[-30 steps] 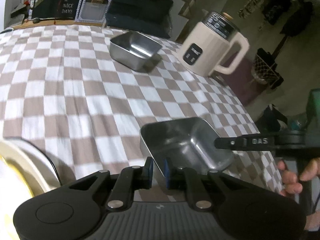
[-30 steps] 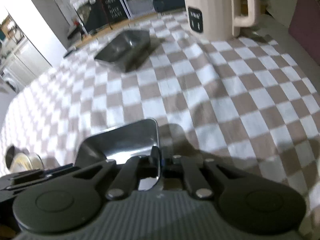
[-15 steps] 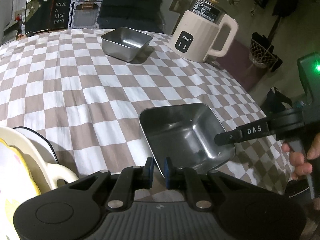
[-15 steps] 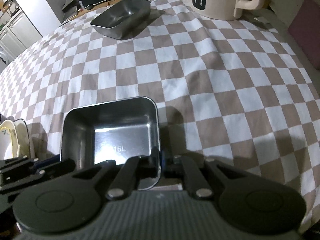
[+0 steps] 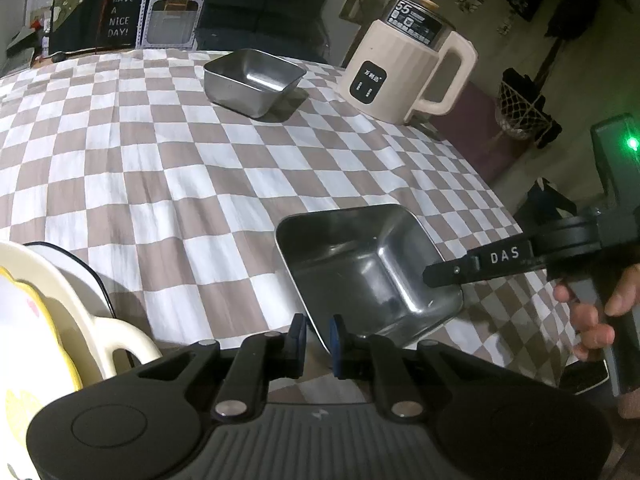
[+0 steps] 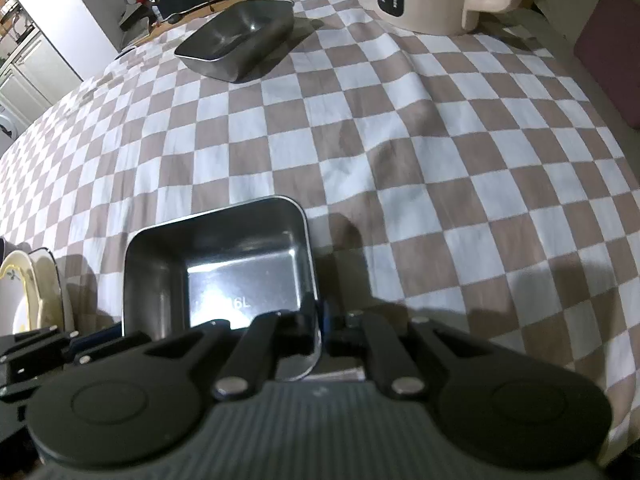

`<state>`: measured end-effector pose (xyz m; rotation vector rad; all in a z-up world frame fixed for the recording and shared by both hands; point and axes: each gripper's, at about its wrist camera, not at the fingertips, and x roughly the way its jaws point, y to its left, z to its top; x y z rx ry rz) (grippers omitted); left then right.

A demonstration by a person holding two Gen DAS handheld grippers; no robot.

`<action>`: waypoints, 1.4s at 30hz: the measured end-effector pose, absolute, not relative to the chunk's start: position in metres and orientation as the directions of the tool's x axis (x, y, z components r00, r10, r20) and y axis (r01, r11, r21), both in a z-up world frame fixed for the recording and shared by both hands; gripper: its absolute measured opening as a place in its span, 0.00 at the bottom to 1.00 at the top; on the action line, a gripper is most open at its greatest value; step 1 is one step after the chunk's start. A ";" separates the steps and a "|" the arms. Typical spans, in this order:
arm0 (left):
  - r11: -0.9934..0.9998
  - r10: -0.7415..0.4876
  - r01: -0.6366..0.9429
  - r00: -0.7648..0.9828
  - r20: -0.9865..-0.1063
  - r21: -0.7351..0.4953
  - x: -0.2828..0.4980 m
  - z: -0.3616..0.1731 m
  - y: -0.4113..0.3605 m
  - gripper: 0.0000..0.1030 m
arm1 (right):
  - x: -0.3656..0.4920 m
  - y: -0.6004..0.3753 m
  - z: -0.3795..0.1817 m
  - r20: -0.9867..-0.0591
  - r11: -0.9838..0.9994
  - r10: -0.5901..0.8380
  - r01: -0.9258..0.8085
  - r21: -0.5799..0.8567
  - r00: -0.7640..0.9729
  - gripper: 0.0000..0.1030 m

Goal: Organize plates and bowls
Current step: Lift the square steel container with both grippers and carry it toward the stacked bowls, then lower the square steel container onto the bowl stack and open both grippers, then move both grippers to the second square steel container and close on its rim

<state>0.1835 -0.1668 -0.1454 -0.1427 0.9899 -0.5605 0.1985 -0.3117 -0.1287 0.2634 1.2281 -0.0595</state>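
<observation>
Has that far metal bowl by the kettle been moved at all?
No. The far steel bowl sits on the checked cloth beside the kettle, as before.

A lived-in home: a bench (image 5: 160, 152) under a brown-and-white checked cloth carries a cream electric kettle (image 5: 404, 68) at its far right corner. Beyond the far edge stand a "Have a nice day!" sign (image 5: 120, 16) and, at far left, what appear to be white kitchen cabinets (image 6: 28, 68).
</observation>
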 end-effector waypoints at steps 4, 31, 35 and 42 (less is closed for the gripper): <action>0.848 -0.515 0.381 0.431 -0.741 -0.368 0.184 -0.142 -0.165 0.20 | 0.195 -0.313 -0.124 -0.937 0.968 0.075 0.200 0.150 0.341 0.17; 0.848 -0.480 0.172 0.650 -0.589 -0.501 0.230 -0.062 -0.116 1.00 | 0.201 -0.319 -0.001 -0.704 0.996 0.027 0.042 0.080 0.710 0.99; 0.844 -0.467 0.145 0.671 -0.576 -0.516 0.245 -0.062 -0.124 1.00 | 0.218 -0.320 0.013 -0.671 0.997 -0.024 -0.032 -0.072 0.741 1.00; 0.824 -0.431 0.061 0.712 -0.553 -0.564 0.279 -0.072 -0.142 1.00 | 0.277 -0.344 0.026 -0.623 0.943 -0.034 -0.181 -0.278 0.781 1.00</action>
